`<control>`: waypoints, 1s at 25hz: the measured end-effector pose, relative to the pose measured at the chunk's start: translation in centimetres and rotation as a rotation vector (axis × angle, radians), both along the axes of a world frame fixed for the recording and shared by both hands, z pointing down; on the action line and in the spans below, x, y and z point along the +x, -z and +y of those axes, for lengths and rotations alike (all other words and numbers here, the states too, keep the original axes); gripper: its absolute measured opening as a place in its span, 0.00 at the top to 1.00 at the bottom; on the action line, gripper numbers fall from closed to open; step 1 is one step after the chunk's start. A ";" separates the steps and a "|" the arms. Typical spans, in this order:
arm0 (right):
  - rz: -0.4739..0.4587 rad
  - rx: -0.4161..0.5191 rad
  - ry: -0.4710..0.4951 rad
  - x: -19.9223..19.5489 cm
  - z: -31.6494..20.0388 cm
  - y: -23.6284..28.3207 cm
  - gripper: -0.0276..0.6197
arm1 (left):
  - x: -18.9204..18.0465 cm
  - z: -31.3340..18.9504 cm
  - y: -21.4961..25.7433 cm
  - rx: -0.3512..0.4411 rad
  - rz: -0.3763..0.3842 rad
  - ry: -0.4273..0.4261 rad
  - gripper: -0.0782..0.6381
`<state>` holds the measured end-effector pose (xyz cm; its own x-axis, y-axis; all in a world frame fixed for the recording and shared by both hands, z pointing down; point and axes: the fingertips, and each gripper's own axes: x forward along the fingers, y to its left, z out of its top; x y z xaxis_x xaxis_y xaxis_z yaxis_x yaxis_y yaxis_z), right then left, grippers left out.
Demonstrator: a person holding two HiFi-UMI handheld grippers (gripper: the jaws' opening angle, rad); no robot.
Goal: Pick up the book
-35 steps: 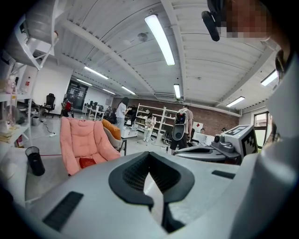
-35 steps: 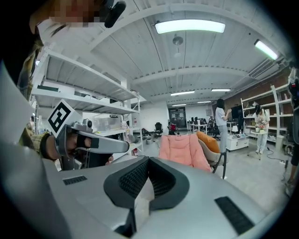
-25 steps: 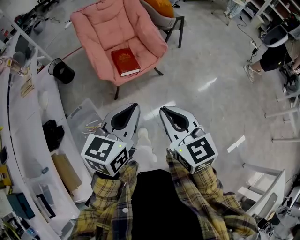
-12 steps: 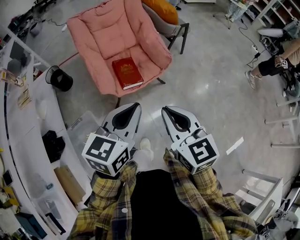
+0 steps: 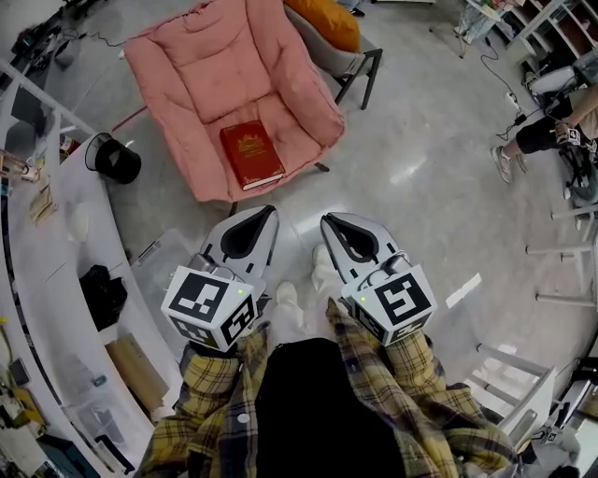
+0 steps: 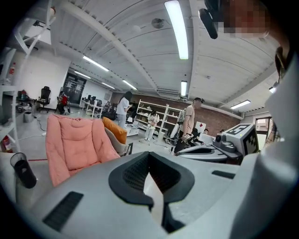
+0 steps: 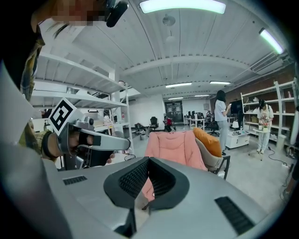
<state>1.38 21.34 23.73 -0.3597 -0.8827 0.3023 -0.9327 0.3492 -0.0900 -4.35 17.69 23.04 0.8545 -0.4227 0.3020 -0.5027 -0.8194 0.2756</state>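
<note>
The red book (image 5: 252, 154) lies flat on the seat of the pink padded chair (image 5: 192, 65), cover up. My left gripper (image 5: 267, 213) and right gripper (image 5: 328, 221) are held side by side above the floor, a short way in front of the chair's near edge. Both point toward it and both are shut with nothing between their jaws. In the left gripper view the pink chair (image 6: 74, 144) stands ahead at left and the left gripper (image 6: 148, 157) hides the book. In the right gripper view the chair (image 7: 175, 144) rises just beyond the right gripper (image 7: 148, 159).
A black bin (image 5: 112, 159) stands left of the chair. A curved white counter (image 5: 56, 271) with clutter runs down the left side, with a clear plastic box (image 5: 168, 247) at its foot. An orange-cushioned chair (image 5: 322, 21) stands behind the pink one. A person sits at far right (image 5: 551, 117).
The chair and book have drawn closer in the head view as I walked toward them. Both grippers kept their pose side by side and stayed shut.
</note>
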 end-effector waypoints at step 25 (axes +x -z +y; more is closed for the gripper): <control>-0.033 0.000 0.319 10.7 -11.9 0.2 0.93 | 9.1 -11.0 0.0 -0.020 -0.019 0.343 0.89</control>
